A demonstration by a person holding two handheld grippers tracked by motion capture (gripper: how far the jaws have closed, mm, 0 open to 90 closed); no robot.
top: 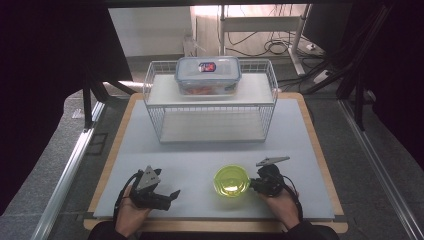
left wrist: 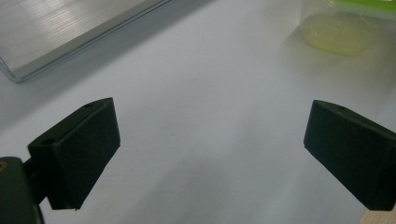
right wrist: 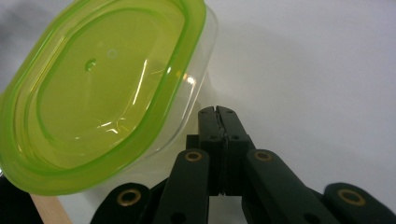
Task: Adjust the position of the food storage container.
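A round clear container with a lime-green lid sits on the white mat near the front edge. In the right gripper view the container lies just left of my right gripper, whose jaws are pressed together with nothing between them. From above, the right gripper rests right beside the container's right side. My left gripper lies at the front left, jaws spread wide over bare mat, and the container's clear base shows far off at the upper right. A lidded rectangular box with red contents stands on the wire rack.
A white wire rack with a top shelf and a lower shelf stands at the back of the mat. The wooden table edge runs along the front. A metal rail lies to the left, and cables trail behind the table.
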